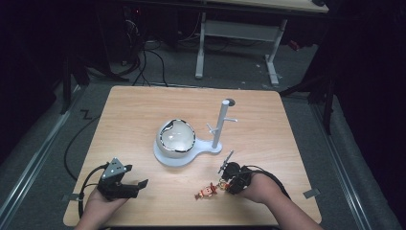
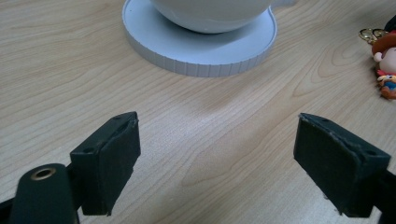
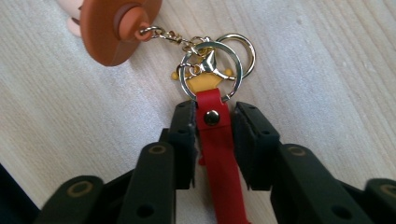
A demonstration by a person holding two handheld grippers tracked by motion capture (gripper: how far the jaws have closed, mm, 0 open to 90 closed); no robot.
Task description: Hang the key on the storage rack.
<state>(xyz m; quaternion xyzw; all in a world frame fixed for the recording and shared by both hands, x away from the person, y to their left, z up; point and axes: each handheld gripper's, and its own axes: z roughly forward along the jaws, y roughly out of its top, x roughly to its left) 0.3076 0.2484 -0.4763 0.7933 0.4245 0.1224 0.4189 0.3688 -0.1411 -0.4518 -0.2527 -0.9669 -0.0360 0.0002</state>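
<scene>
A small figurine keychain (image 1: pixel 206 190) with a brown hat lies on the wooden table near the front right. In the right gripper view its hat (image 3: pixel 116 28) links by a gold chain to silver rings (image 3: pixel 236 70) and a red strap (image 3: pixel 219 154). My right gripper (image 3: pixel 213 109) is shut on that strap just below the rings, low over the table (image 1: pixel 224 183). My left gripper (image 1: pixel 138 188) rests at the front left, open and holding nothing (image 2: pixel 217 140). The figurine (image 2: pixel 385 65) shows at the right edge of the left gripper view.
A white bowl (image 1: pixel 177 136) sits on a round white base (image 1: pixel 165 158) at the table's middle; the base (image 2: pixel 201 51) lies just ahead of my left gripper. A white post with side pegs (image 1: pixel 221 122) rises from the base's right end. Bare wood surrounds both grippers.
</scene>
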